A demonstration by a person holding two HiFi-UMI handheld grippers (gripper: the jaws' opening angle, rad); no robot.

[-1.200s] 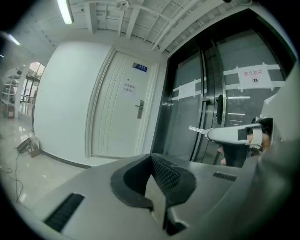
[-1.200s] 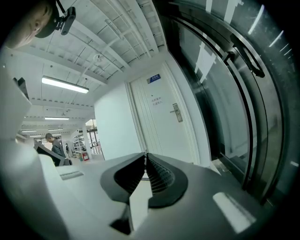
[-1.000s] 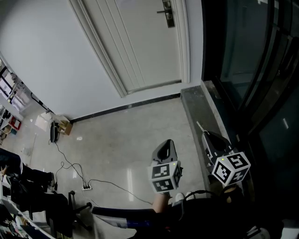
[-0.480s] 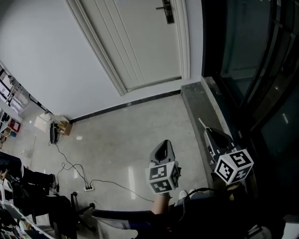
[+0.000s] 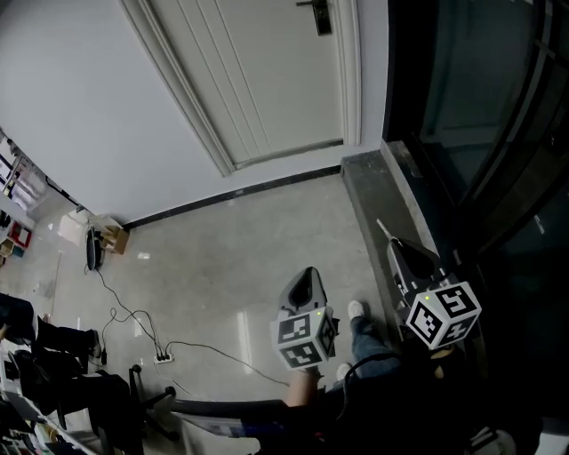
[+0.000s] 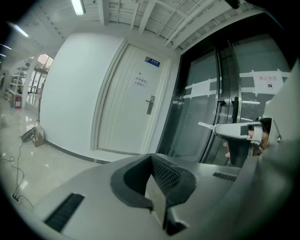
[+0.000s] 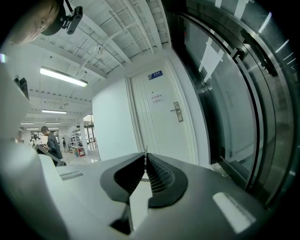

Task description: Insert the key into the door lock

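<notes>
The white door (image 5: 267, 80) stands shut at the top of the head view, its dark handle and lock plate (image 5: 318, 13) near the upper edge. My right gripper (image 5: 397, 254) is shut on the key (image 5: 382, 231), whose thin blade pokes forward towards the door, well short of it. In the right gripper view the key blade (image 7: 146, 152) rises from the closed jaws, with the lock plate (image 7: 177, 111) far ahead. My left gripper (image 5: 305, 275) is shut with nothing in it. From the left gripper view the door handle (image 6: 150, 104) and the key (image 6: 206, 125) both show.
A dark glass partition (image 5: 480, 107) and a grey stone sill (image 5: 378, 191) run along the right. A shoe (image 5: 356, 309) shows between the grippers. Cables and a power strip (image 5: 163, 357) lie on the floor at left, with a box (image 5: 111, 238) by the wall.
The view has shifted slightly towards the door, and both grippers have drifted a little left. A shoe has stepped into sight between them. Both grippers stay shut.
</notes>
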